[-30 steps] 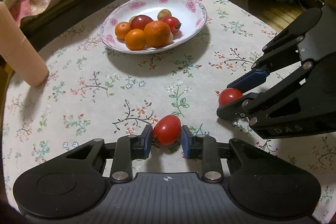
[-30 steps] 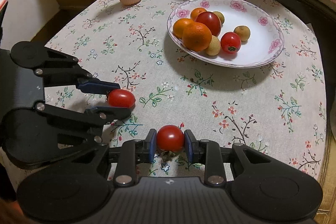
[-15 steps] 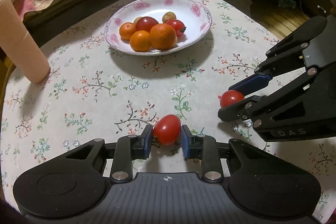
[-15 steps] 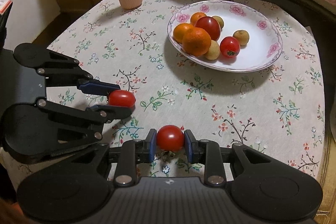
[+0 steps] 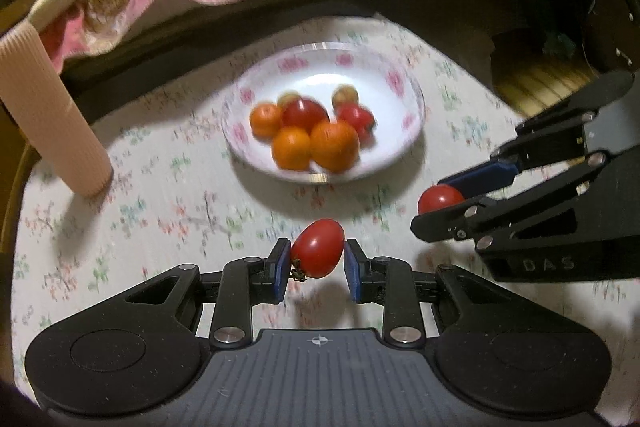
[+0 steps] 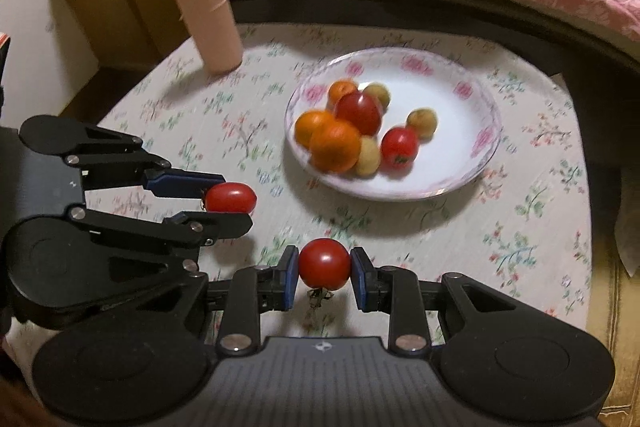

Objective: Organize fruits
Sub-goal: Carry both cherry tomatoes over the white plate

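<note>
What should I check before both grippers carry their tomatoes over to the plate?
1. Left gripper grip: shut on the oval tomato, which sits tilted between the pads. Ok.
2. Right gripper grip: shut on the round tomato, centred. Ok.
3. Both tomatoes clear of the tablecloth: shadows below suggest lifted. Ok.
4. Room on the plate: bare white area on its right side, beside the fruit pile. Ok.
5. Path: nothing between grippers and plate; the pink cylinder stands off to the left. Ok.
6. Grippers' spacing: close side by side; whether both fit over the plate at once, cannot tell.
</note>
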Tool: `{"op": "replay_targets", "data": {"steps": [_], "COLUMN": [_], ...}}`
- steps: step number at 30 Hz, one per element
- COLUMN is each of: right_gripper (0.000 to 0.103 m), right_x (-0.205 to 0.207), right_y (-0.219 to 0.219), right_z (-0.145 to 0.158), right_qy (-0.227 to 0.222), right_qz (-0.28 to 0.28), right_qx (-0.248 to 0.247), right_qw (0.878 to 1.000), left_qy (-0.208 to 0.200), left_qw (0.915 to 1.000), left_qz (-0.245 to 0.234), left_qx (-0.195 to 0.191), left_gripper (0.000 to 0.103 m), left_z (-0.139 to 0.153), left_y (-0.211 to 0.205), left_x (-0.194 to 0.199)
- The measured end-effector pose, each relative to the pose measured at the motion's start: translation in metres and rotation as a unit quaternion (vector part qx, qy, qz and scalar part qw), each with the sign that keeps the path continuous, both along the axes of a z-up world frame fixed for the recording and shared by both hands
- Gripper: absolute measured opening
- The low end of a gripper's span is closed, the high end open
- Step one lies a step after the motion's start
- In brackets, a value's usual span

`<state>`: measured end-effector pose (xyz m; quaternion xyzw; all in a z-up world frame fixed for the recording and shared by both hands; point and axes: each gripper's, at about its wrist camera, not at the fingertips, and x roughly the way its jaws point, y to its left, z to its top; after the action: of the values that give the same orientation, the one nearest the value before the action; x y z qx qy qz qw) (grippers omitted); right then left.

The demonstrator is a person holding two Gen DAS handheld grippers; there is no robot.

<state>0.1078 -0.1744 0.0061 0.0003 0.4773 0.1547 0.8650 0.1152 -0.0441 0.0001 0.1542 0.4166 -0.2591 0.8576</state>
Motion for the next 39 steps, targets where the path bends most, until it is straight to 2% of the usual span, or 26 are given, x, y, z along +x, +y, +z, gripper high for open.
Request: {"op": "replay_targets", "data": {"steps": [6,21,39], "right_gripper": [0.031,0.031,0.031], "right_x": [0.017,0.047,0.084], "right_y": [-0.011,-0.032,-0.054], "right_z": [0.012,0.003,-0.008], "right_qy": [-0.022,-0.025,-0.034], "right_qz": [-0.029,-0.072,-0.104], "right_qx": [0.008,0.015,0.03], "right_qw": [0.999,0.997,0.994], "left_qy": [-0.015,-0.011,-0.021], "left_qw": [0.9996,0.9987,0.9978], "left_qz": [0.012,0.037,0.042], "left_qx": [-0.021,-0.032,-0.048], "left_gripper": [0.036,0.035,0.037], "left_z": [0.014,0.009,0.006], "left_y": [-0.01,-0.027,-0.043], "left_x": [0.019,0.047,0.079]}}
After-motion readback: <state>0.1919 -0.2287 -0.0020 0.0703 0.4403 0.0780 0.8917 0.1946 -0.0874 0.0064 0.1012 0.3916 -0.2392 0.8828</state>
